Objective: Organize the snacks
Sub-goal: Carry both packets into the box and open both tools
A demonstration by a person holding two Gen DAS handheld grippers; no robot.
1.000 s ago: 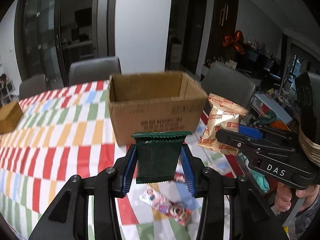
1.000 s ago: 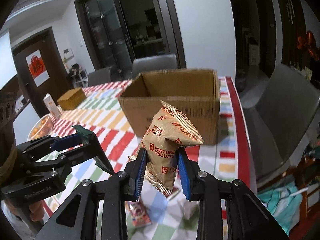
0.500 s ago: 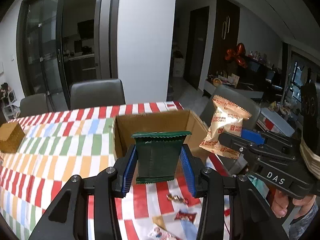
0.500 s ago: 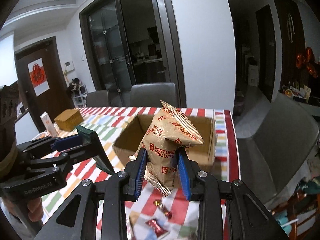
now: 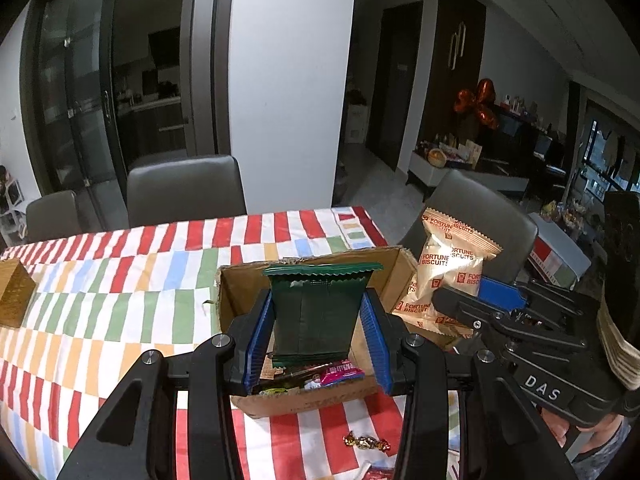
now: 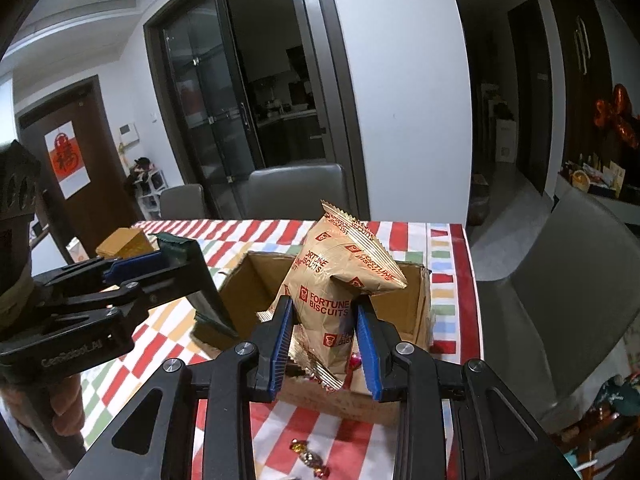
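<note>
Crinkly foil biscuit bag (image 6: 334, 300), light and crushable, sits pinched mid-body in the right gripper (image 6: 324, 340) above the cardboard box (image 5: 396, 276); the left gripper (image 5: 316, 344) clamps a stiffer green packet (image 5: 316, 312) there too.

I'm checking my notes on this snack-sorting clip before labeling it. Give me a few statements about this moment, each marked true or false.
1. The left claw grips a dark green packet. True.
2. The right claw is open. False: it is shut on the Fortune Biscuits bag.
3. The cardboard box already holds snacks. True.
4. The cardboard box is sealed. False: its top is open.
5. A wrapped candy lies on the striped tablecloth outside the box. True.
</note>
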